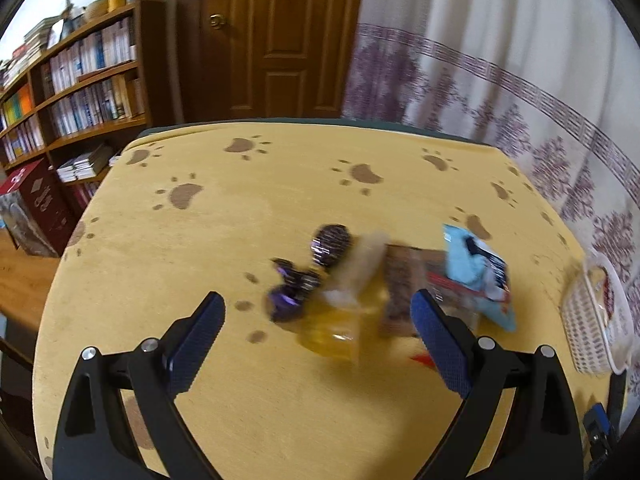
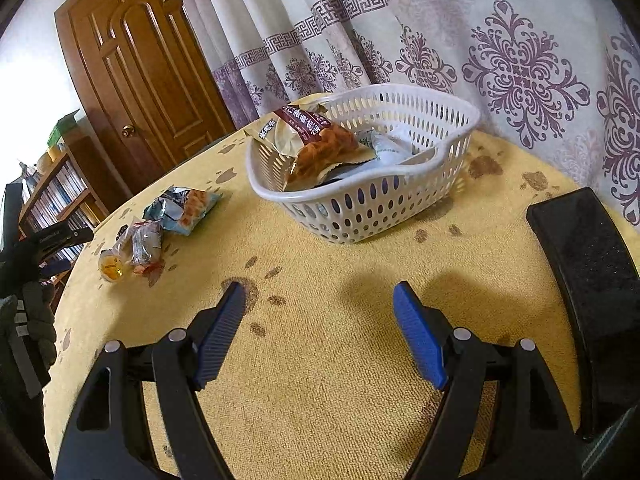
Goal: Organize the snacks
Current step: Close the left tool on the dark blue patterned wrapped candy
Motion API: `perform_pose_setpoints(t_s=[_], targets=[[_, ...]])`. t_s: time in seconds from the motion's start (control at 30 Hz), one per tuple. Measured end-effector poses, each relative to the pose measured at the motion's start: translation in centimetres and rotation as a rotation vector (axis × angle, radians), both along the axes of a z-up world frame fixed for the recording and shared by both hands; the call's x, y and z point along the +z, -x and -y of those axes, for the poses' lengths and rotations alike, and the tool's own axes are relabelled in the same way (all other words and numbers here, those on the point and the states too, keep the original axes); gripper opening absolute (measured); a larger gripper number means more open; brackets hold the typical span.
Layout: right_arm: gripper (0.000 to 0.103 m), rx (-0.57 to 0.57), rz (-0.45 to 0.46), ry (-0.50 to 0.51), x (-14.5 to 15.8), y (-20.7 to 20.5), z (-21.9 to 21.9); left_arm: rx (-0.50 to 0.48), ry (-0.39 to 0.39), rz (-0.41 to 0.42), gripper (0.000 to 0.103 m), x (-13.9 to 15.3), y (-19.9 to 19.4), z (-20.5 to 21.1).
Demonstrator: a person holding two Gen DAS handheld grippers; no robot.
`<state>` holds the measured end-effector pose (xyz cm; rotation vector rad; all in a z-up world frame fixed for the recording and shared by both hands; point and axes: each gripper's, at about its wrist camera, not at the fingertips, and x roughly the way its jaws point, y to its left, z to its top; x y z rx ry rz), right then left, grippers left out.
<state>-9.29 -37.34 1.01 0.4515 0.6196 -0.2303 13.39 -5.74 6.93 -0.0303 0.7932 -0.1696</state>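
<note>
Loose snacks lie in a blurred heap on the yellow paw-print tablecloth: a yellow jelly cup, purple wrapped candies, a clear-wrapped bar and a light blue packet. My left gripper is open just short of the heap, the jelly cup showing between its blue pads without touching them. My right gripper is open over bare cloth, well in front of the white plastic basket. The basket holds a brown-red packet and several others. The same heap, with its blue packet, lies left of the basket.
The basket stands near the table's right edge by a patterned curtain. A long black object lies on the table at the right. A gloved hand shows at the left. A bookshelf and a wooden door stand behind.
</note>
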Motion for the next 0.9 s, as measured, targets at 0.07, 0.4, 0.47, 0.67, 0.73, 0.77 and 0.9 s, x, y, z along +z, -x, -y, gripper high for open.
perform_pose_setpoints(t_s=[0.07,0.4,0.47,0.67,0.73,0.77,0.9], targets=[[0.078,-0.002,-0.004,0.003,0.0,0.0,-0.1,0.009,-0.007,0.004,0.093,-0.1,-0.5,-0.5],[0.078,0.007,-0.030,0.039,0.0,-0.3,-0.6,-0.031,-0.075,-0.008,0.080,-1.7,-3.8,0.0],[0.078,0.006,-0.036,0.041,0.0,-0.4,-0.6,-0.052,-0.082,-0.009,0.078,-1.9,-4.6,0.5],[0.078,0.009,-0.050,0.060,0.0,-0.7,-0.9,-0.087,-0.095,-0.019,0.069,-2.5,-6.5,1.5],[0.078,0.010,-0.054,0.063,-0.1,-0.8,-1.0,-0.097,-0.090,-0.030,0.063,-2.8,-7.1,1.7],[0.078,0.010,-0.056,0.065,-0.1,-0.8,-1.0,-0.102,-0.080,-0.042,0.058,-3.0,-7.6,1.7],[0.078,0.012,-0.064,0.071,-0.1,-1.0,-1.1,-0.107,-0.027,-0.083,0.052,-3.7,-8.7,1.2]])
